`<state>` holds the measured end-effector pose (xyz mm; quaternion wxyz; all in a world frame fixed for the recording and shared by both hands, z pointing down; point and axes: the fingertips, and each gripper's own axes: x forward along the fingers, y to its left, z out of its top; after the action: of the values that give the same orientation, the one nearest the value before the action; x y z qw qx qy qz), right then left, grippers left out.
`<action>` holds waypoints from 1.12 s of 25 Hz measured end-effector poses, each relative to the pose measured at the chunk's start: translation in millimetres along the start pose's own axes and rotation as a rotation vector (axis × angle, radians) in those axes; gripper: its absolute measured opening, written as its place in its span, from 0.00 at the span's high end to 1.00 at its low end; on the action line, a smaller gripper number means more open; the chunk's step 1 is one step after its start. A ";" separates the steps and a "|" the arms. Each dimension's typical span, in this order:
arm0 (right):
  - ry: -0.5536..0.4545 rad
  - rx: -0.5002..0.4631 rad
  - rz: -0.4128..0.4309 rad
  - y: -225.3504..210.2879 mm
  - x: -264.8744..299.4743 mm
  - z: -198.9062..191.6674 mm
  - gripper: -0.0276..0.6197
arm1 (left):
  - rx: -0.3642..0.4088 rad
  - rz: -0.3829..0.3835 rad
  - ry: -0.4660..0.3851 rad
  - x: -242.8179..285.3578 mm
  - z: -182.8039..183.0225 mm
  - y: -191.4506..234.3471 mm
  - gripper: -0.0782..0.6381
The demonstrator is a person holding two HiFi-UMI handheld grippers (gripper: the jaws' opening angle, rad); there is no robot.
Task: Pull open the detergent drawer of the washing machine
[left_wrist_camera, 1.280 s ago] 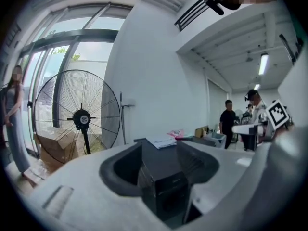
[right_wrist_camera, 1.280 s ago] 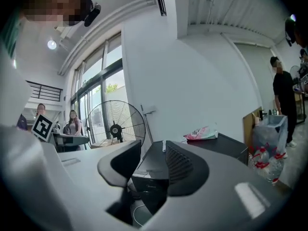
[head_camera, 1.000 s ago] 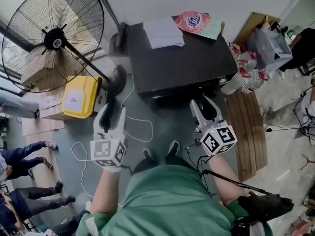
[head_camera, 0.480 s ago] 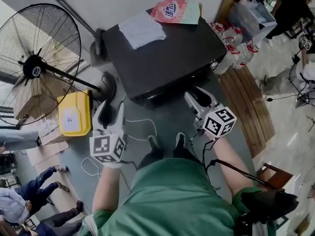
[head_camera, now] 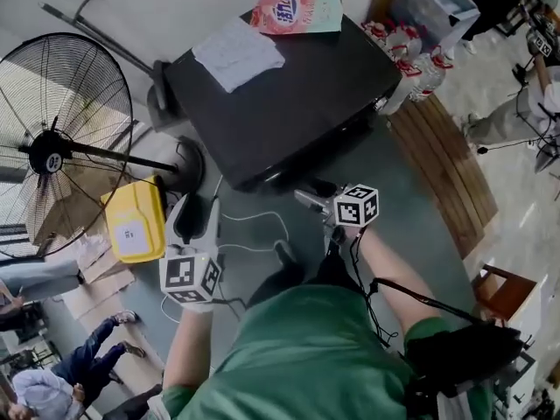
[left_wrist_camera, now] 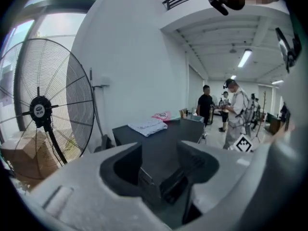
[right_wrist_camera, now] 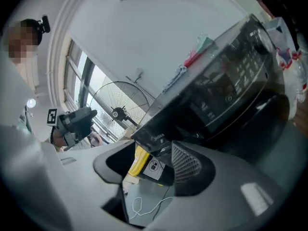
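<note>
Up at the front top-left corner of the black front-loading washing machine [head_camera: 297, 103], the dark detergent drawer [right_wrist_camera: 161, 136] looks fully shut, so the whole pull is left to do. Right gripper [right_wrist_camera: 153, 159] has just been opening its jaws; they're spread, with that corner showing between them, and I'd say not pinching it yet. Left gripper [left_wrist_camera: 161, 158] hangs spread and empty, nearer and further left. Only readable print is "Midea" on the drawer front; the pink bag [head_camera: 284, 9] on top is too small to read.

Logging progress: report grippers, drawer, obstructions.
Left gripper open, empty, held back. Right gripper at washer front, fingers just opening, nothing between them. Detergent drawer shut, untouched. Nothing blocking it.
</note>
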<state>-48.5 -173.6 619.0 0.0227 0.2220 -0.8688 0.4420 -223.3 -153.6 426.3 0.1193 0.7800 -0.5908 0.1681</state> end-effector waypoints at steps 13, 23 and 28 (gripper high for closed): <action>0.011 0.187 0.096 -39.5 77.5 -20.6 0.47 | -0.002 0.023 0.057 -11.1 -17.6 13.4 0.58; -0.056 0.233 0.205 -37.4 98.6 -6.2 0.44 | -0.038 0.062 0.089 -21.3 -35.4 20.4 0.58; -0.069 0.257 0.261 -40.5 100.0 -2.6 0.43 | -0.049 0.076 0.105 -24.8 -43.6 20.6 0.58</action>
<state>-122.5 -228.8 674.9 -0.0934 0.1234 -0.8268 0.5408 -254.5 -120.6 455.9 0.1625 0.7440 -0.6170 0.1985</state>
